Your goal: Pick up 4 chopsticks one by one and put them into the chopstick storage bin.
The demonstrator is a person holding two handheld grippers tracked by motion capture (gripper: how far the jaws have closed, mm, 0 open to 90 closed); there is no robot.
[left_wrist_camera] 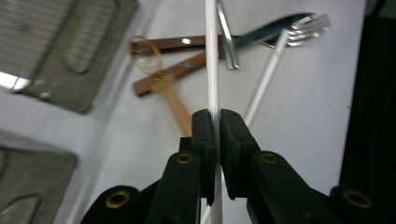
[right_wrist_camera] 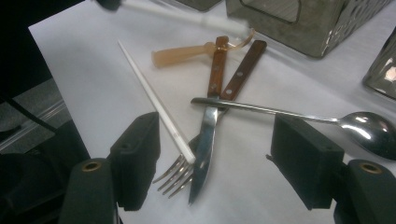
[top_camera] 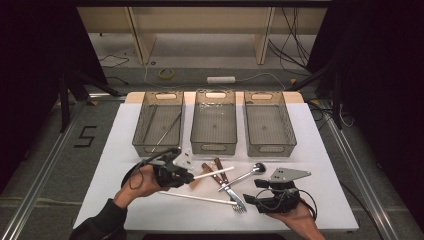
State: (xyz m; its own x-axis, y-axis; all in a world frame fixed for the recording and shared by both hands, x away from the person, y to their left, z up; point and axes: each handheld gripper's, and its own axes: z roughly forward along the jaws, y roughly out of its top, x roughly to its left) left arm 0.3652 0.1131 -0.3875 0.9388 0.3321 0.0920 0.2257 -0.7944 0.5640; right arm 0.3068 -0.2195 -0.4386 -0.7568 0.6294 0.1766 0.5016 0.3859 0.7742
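Note:
My left gripper [top_camera: 191, 176] is shut on a white chopstick [top_camera: 214, 173], which it holds just above the table; in the left gripper view the jaws [left_wrist_camera: 217, 119] pinch the stick [left_wrist_camera: 212, 65] near one end. A second white chopstick [right_wrist_camera: 154, 98] lies on the table beside a fork [right_wrist_camera: 175, 176]. Two wooden-handled knives [right_wrist_camera: 226, 70], a steel spoon [right_wrist_camera: 369, 127] and an amber plastic spoon [right_wrist_camera: 187, 53] lie crossed in a pile. My right gripper [top_camera: 252, 192] rests low at the front right, jaws open toward the pile [right_wrist_camera: 219, 158] with nothing gripped.
Three mesh baskets [top_camera: 158, 145] [top_camera: 214, 146] [top_camera: 270, 147] stand in a row at the back of the white table; the left one holds a thin rod [top_camera: 167, 129]. The table's front edge [top_camera: 215, 227] runs close behind both hands.

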